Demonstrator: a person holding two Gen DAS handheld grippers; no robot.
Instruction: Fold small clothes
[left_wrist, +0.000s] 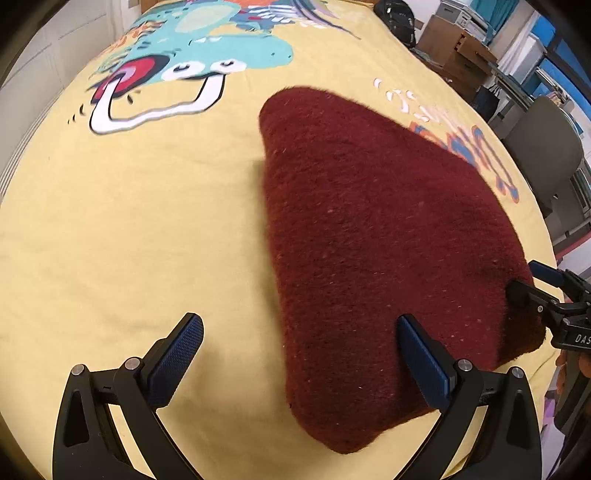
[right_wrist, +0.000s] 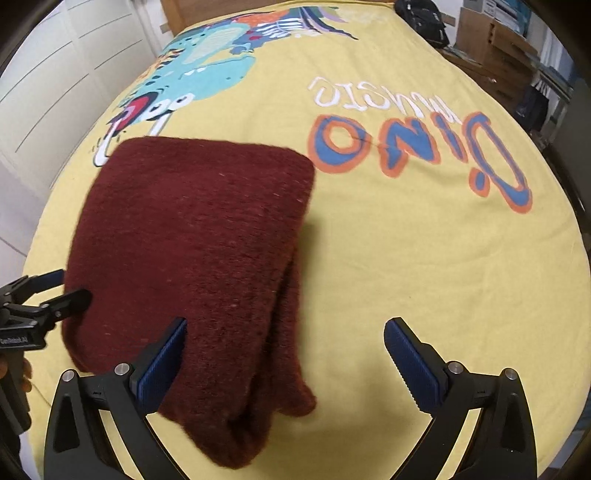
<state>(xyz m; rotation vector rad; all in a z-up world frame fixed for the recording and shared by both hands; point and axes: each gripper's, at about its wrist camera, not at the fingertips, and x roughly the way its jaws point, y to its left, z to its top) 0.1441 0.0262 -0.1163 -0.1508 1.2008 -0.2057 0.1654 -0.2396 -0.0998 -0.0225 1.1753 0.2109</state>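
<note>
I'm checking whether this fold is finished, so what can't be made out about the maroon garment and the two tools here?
- Maroon garment: its type, and any sleeves; folded layers hide them in both views.
- Its underside, against the yellow sheet.
- Left tool, right tool: both open; whether any finger touches the fabric is unclear.

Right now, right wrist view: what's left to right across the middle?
left gripper → folded maroon garment → bare yellow bedspread, "Dino" print farther back.
</note>
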